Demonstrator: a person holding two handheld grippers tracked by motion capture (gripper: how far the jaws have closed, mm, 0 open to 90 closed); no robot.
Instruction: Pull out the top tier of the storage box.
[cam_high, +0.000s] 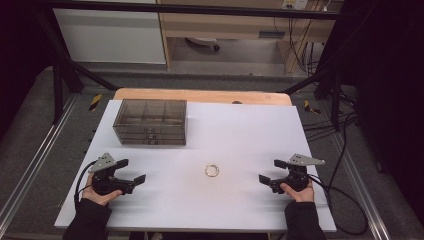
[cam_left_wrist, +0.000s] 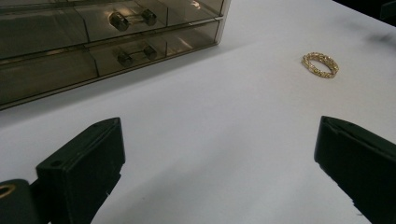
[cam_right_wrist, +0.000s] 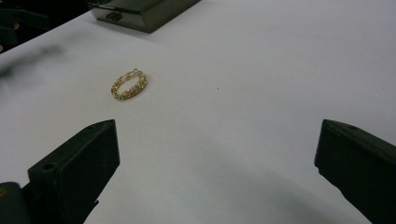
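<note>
A gold chain bracelet (cam_high: 212, 170) lies coiled in a ring on the white table top, between my two hands. It appears far right in the left gripper view (cam_left_wrist: 320, 64) and upper left in the right gripper view (cam_right_wrist: 129, 84). A smoky clear drawer box (cam_high: 150, 121) with small knobs stands at the back left; its drawers (cam_left_wrist: 93, 51) look closed. My left gripper (cam_high: 131, 170) rests at the front left, open, nothing between its jaws. My right gripper (cam_high: 273, 171) rests at the front right, open and empty too, jaws pointing toward the bracelet.
The white board (cam_high: 240, 130) lies on a wooden table (cam_high: 200, 95) and has bare room around the bracelet. Black frame bars (cam_high: 65, 70) and cables (cam_high: 345, 150) flank the table. A corner of the drawer box (cam_right_wrist: 140, 11) sits at the top of the right gripper view.
</note>
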